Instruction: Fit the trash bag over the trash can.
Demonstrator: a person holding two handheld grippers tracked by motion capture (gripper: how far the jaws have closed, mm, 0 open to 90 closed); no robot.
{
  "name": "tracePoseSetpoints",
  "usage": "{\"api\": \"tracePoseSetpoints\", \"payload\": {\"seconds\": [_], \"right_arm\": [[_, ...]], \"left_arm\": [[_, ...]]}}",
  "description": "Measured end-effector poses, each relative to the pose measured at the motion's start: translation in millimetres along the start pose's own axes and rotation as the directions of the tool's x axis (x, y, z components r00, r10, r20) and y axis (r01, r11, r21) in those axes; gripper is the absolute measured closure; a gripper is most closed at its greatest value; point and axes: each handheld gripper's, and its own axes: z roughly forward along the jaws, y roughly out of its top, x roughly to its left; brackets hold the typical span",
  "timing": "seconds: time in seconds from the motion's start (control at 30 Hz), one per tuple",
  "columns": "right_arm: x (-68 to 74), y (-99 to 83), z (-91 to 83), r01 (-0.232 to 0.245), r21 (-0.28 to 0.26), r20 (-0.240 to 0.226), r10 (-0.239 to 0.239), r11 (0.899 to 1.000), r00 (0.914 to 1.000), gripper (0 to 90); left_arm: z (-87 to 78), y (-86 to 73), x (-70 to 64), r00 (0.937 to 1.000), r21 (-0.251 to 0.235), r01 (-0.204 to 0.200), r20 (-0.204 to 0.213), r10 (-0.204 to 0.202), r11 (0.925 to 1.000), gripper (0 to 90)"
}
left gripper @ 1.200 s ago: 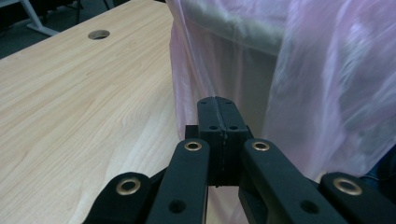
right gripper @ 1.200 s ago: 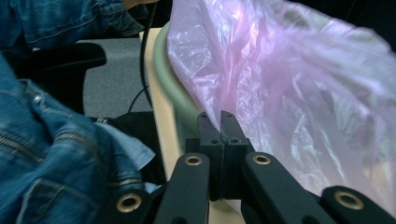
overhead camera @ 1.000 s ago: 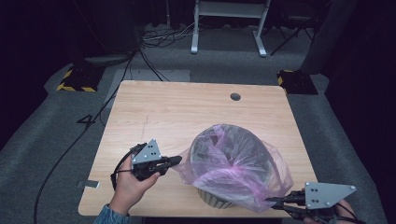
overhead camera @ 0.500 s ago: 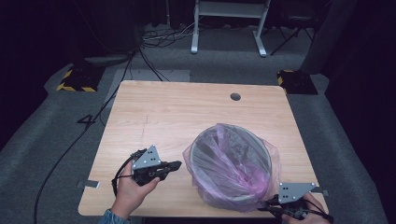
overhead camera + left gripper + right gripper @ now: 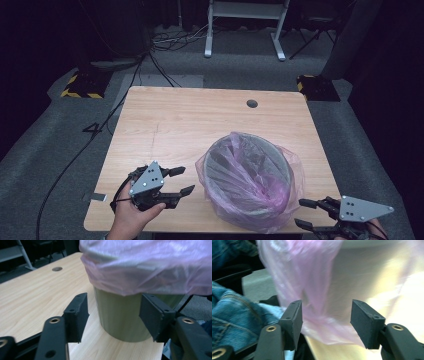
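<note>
On the wooden table (image 5: 200,125), a round olive-green bin (image 5: 120,315) wears a translucent pink plastic liner (image 5: 250,175); left gripper (image 5: 179,181) and right gripper (image 5: 306,214) gape wide, empty.

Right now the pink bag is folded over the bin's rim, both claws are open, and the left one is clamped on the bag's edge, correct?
Not quite. The left claw grips nothing: in the left gripper view its jaws stand apart, short of the bin, with the pink bag hanging above them. The rest holds: the bag is folded over the rim and the right claw is open too.
</note>
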Motion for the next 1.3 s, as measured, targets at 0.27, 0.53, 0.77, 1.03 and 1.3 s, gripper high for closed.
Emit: {"api": "tracePoseSetpoints", "payload": {"seconds": [0.27,0.53,0.77,1.03,1.3], "right_arm": [[-25.8,1.3,4.4,-0.076,-0.001,0.14,0.075,0.997,0.9873,33.2],[-49.6,5.3,26.8,-0.171,-0.019,0.12,0.172,0.985,0.9778,24.3],[-55.3,10.5,46.0,-0.185,0.011,0.071,0.183,0.983,0.9805,36.2],[-56.3,11.5,40.9,-0.201,0.026,0.034,0.2,0.979,0.9792,88.7],[-65.7,-3.3,54.6,-0.231,0.075,0.052,0.227,0.97,0.9724,90.0]], "left_arm": [[-1.3,18.1,-22.8,0.9966,-0.025,-0.065,0.049,0.066,0.9976,30.6],[11.7,26.7,-32.4,0.99,-0.011,-0.1,0.099,0.1,0.995,26.0],[17.2,29.0,-36.7,0.9751,0.001,-0.199,0.101,0.198,0.98,61.0],[17.9,21.1,-31.9,0.9786,0.013,-0.177,0.109,0.174,0.9842,90.0],[27.9,-20.0,-17.5,0.9896,0.122,-0.089,0.124,0.074,0.9885,90.0]]}}
